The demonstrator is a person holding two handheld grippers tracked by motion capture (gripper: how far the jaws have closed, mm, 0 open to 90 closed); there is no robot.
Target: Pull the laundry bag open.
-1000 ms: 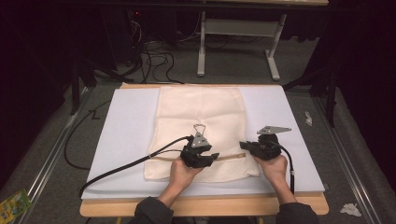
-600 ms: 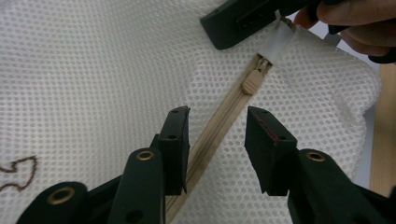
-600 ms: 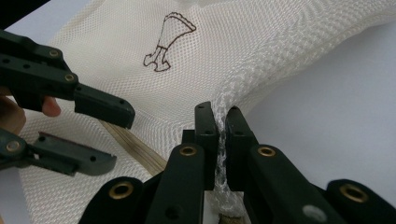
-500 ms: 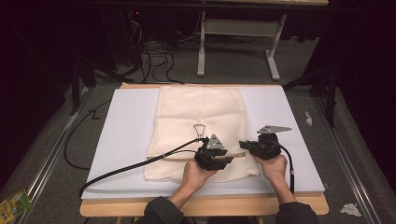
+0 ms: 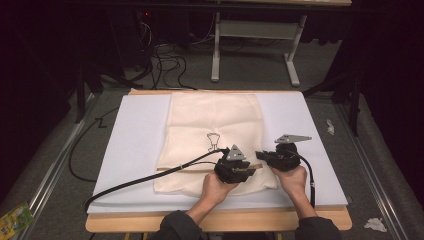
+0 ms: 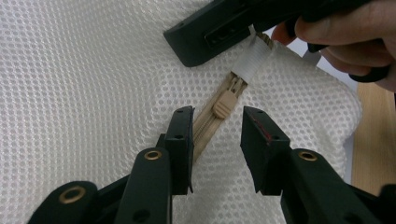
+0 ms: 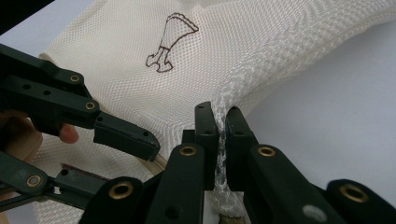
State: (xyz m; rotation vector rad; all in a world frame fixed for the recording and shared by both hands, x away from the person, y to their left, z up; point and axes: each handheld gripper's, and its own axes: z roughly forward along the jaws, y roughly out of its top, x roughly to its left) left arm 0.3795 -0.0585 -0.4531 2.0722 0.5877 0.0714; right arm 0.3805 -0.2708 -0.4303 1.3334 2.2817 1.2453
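Near edge, high view: both forearms come in over the wooden lip of the surface [image 5: 150, 226], which carries a white foam board [image 5: 135, 145].

Left claw [image 5: 248, 171] sits on the near right part of the cream mesh laundry bag [image 5: 215, 120], pointing toward the right claw [image 5: 260, 156]. In the left gripper view its jaws stand apart, one on each side of the tan zipper pull [image 6: 223, 103]; the pads do not touch the pull. These jaws have just been closing, with the pull and zipper tape [image 6: 205, 128] between them. The pull lies close to the end of the zipper, where a white ribbed tab [image 6: 252, 63] covers it.

Right claw: pressed together and pinching a bunched fold of mesh [image 7: 224, 121] at the bag's edge, seen in the right gripper view. In the left gripper view it clamps at the white tab, just beyond the pull. The mesh rises in a taut ridge from this pinch toward the far right.

Bag position: flat on the board, centred, zipper running along the near portion. A small brown outline print [image 5: 214, 141] sits mid-bag, beyond the claws.

Farther: grey floor, cables [image 5: 165, 60], a white table frame [image 5: 255, 50].
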